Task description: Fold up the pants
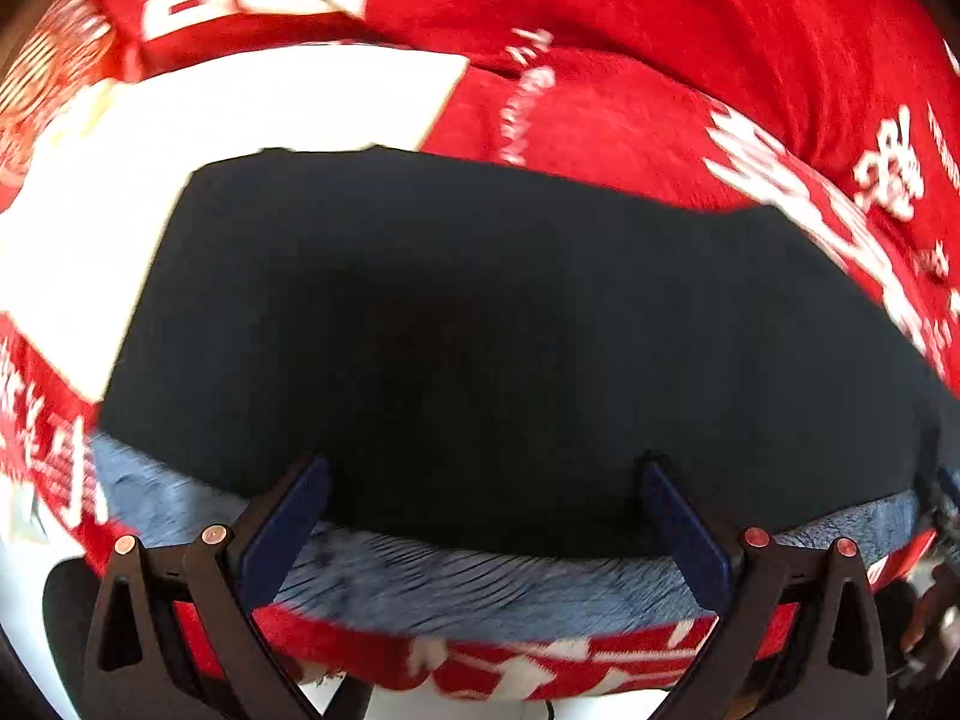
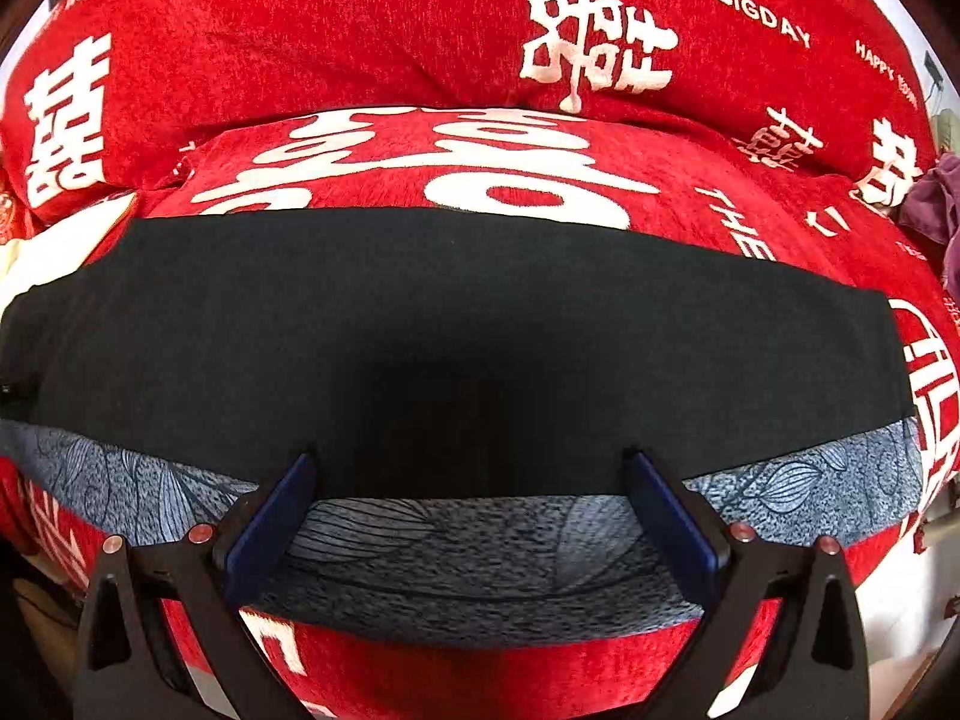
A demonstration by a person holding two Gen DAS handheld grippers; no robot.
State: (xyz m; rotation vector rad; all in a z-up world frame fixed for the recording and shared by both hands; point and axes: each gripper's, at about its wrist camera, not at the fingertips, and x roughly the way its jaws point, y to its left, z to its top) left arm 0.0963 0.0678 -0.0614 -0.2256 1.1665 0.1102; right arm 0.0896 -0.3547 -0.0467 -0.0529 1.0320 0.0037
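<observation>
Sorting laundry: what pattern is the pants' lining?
Blue-grey lining with dark leaf outlines, clearest in the right wrist view.

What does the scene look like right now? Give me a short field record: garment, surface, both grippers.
garment: black pants with blue-grey patterned lining showing along the near edge, lying flat
surface: red bedspread with white characters
left gripper: open, fingertips over the pants' near edge, gripping nothing
right gripper: open, fingertips at the near edge, gripping nothing
other: purple cloth at far right; left view is motion-blurred
</observation>
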